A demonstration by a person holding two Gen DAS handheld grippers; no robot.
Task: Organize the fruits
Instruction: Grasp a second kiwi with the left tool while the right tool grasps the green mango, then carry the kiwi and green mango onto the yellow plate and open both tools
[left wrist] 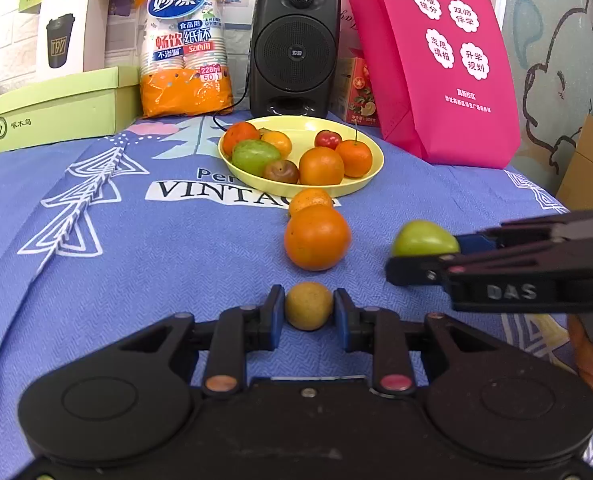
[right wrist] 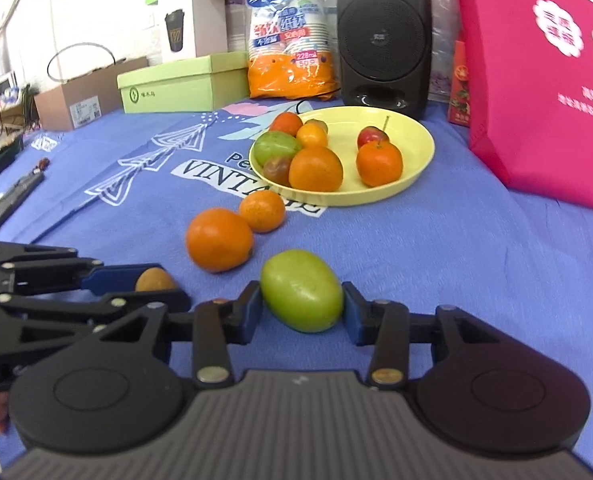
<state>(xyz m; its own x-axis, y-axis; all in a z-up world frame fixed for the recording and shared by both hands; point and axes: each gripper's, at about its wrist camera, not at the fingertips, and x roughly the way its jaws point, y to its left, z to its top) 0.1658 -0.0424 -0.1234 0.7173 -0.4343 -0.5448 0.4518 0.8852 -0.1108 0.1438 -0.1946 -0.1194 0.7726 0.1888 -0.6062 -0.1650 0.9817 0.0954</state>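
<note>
My left gripper (left wrist: 308, 307) is shut on a small yellow-brown fruit (left wrist: 308, 306) just above the blue cloth; it also shows in the right wrist view (right wrist: 154, 280). My right gripper (right wrist: 302, 299) is shut on a green fruit (right wrist: 302, 296), seen in the left wrist view (left wrist: 424, 238) at the right. Two oranges (left wrist: 316, 237) (left wrist: 309, 200) lie loose on the cloth between the grippers and a yellow plate (left wrist: 370, 176). The plate holds several fruits: oranges, a green one, a red one and a dark one.
A black speaker (left wrist: 294, 46), an orange pack of paper cups (left wrist: 184, 40), a green box (left wrist: 56, 110) and a pink bag (left wrist: 436, 52) stand behind the plate. A cable runs from the speaker to the plate's left. More boxes and clutter lie far left (right wrist: 76, 104).
</note>
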